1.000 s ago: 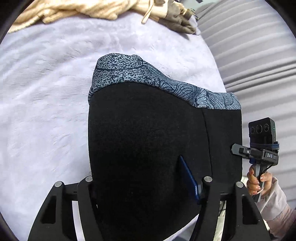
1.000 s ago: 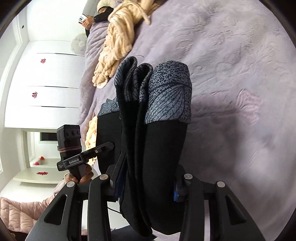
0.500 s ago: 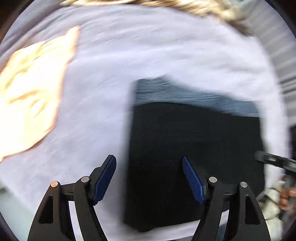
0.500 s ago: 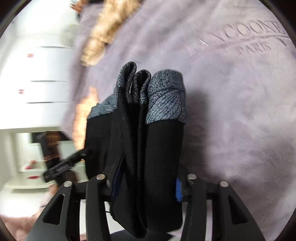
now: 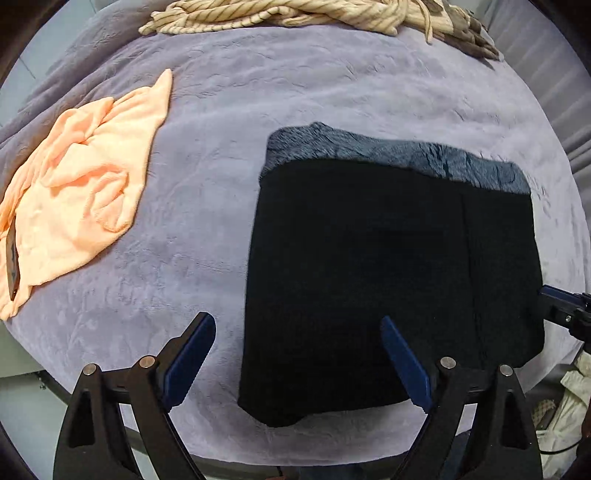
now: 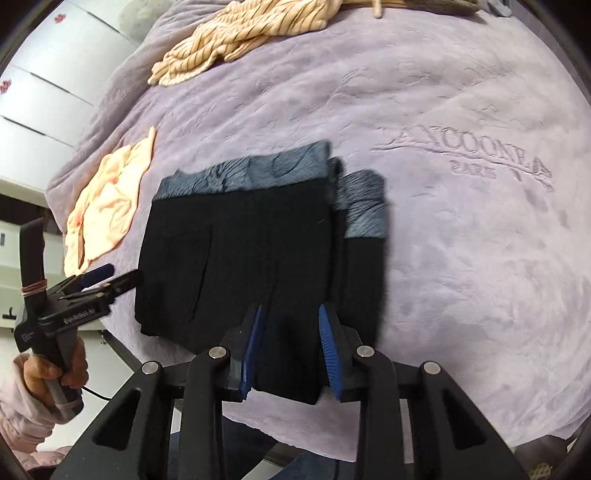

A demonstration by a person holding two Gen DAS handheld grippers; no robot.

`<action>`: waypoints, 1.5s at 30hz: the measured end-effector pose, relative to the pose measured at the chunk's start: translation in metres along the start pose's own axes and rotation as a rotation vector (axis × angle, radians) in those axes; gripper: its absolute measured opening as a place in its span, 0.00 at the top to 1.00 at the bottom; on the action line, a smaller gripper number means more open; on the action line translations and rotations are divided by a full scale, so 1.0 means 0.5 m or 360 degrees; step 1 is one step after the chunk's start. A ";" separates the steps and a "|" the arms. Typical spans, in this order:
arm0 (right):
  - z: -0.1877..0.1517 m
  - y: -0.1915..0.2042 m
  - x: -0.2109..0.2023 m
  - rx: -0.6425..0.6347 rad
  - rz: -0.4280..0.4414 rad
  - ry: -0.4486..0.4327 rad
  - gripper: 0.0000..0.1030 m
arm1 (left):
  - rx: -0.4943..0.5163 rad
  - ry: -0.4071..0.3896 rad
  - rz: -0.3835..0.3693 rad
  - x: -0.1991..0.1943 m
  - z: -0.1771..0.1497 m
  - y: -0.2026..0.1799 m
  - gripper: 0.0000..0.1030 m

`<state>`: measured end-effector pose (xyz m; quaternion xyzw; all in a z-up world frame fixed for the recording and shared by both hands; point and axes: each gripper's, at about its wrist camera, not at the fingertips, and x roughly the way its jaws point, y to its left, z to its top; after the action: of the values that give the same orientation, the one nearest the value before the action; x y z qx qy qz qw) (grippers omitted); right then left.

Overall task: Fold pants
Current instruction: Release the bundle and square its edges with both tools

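A: What's the setting?

B: A bed covered with a plush lilac blanket (image 5: 332, 92) embossed with lettering. At its far edge lies a heap of cream striped knit fabric (image 5: 280, 11); toward the left sits a crumpled peach-orange cloth (image 5: 81, 177).

A: And the pants?

B: The black folded pants with a blue-grey patterned waistband (image 5: 391, 266) lie flat on the blanket near the bed's near edge, waistband toward the far side. In the right wrist view the right-hand layers stand lifted off the stack.

A: The left hand-held gripper?

B: The left hand-held gripper (image 5: 295, 354) hangs above the pants' left edge, jaws wide and opening, nothing clamped; one blue pad is over the blanket, the other over black fabric.

A: The right one?

B: The right hand-held gripper (image 6: 290, 347) has the near edge of the pants between its blue pads, jaws closing. I cannot tell whether the pads press the cloth.
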<state>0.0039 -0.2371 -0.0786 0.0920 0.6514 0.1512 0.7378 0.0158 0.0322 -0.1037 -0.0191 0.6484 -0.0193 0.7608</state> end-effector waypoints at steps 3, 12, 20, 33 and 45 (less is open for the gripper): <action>-0.025 0.015 0.048 0.0003 -0.0134 0.0102 0.66 | 0.0026 0.0088 0.0055 0.046 -0.012 -0.019 0.04; -0.052 0.000 0.020 0.0076 -0.0150 0.0131 0.50 | -0.0011 0.0103 0.0067 0.017 -0.033 -0.003 0.00; -0.061 0.020 -0.019 0.0113 -0.0162 0.0052 0.26 | 0.0036 0.0038 0.0071 -0.026 -0.063 -0.023 0.00; -0.053 0.071 -0.031 0.0081 -0.0260 0.0050 0.23 | 0.0115 0.0040 0.0036 -0.065 -0.087 -0.049 0.00; -0.061 0.099 -0.046 0.0099 -0.0323 0.0041 0.23 | 0.0128 -0.0002 0.0021 -0.085 -0.084 -0.012 0.00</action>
<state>-0.0340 -0.2006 -0.0451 0.0464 0.6711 0.0566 0.7377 -0.0326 0.0286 -0.0684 0.0157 0.6468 -0.0403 0.7615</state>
